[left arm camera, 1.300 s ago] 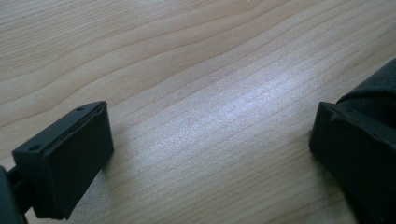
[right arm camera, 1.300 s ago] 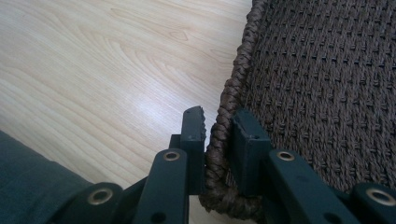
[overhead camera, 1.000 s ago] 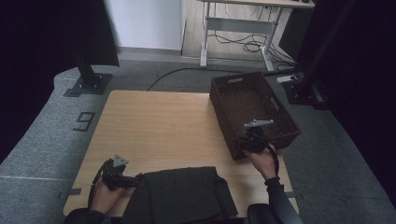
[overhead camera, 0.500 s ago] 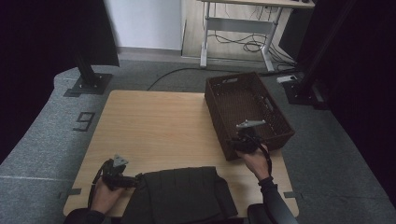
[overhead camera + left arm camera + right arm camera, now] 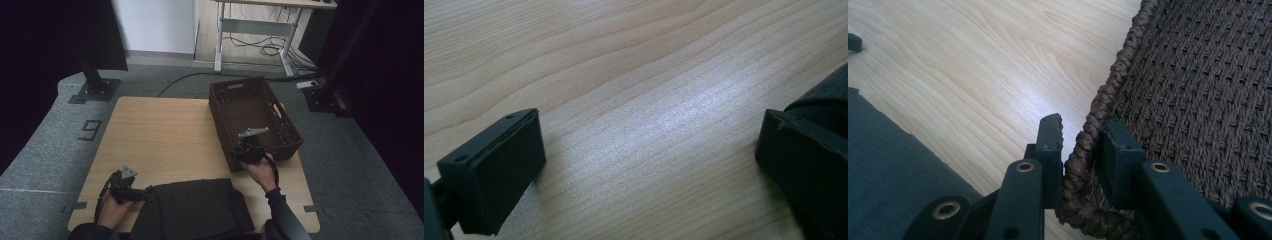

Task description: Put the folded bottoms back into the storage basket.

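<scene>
Gripping the woven basket's near rim with my right claw, I'm dragging it toward the folded cloth; left claw is resting apart.

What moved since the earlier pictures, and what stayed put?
The brown woven basket slid left, toward the middle of the table, pulled by the right gripper, which pinches its braided rim. The right hand went left with it. The left gripper stayed open beside the dark folded cloth, which did not move.
</scene>
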Motion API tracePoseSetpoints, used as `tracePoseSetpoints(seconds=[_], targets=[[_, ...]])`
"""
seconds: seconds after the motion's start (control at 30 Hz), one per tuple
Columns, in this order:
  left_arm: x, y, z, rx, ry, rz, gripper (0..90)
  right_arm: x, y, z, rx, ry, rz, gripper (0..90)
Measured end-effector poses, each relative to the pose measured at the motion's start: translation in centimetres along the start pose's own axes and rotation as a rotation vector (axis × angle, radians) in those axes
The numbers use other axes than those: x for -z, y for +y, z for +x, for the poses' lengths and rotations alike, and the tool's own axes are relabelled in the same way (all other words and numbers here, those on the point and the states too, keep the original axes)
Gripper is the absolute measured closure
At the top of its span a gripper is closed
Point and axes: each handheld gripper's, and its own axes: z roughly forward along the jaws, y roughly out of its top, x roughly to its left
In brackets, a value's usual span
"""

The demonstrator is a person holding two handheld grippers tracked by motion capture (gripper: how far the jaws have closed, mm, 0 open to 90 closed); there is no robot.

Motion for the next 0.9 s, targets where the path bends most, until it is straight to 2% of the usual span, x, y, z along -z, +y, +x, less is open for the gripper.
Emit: tracePoseSetpoints(seconds=[0.33,0.43,0.63,0.9], targets=[[0.0,0.0,0.0,-0.001,0.0,0.001,0.0,-1.3,1.0,2.3,0.041,0.045,0.005,72.0],[0.0,0.0,0.0,-0.001,0.0,0.001,0.0,-1.4,1.0,2.5,0.06,0.057,0.006,72.0],[0.0,0.0,0.0,-0.003,-0.002,0.001,0.0,-0.9,0.7,2.2,0.061,0.08,0.005,71.9],[0.0,0.0,-0.1,-0.001,-0.002,0.001,0.0,0.5,-0.4,1.0,0.055,0.067,0.002,72.0]])
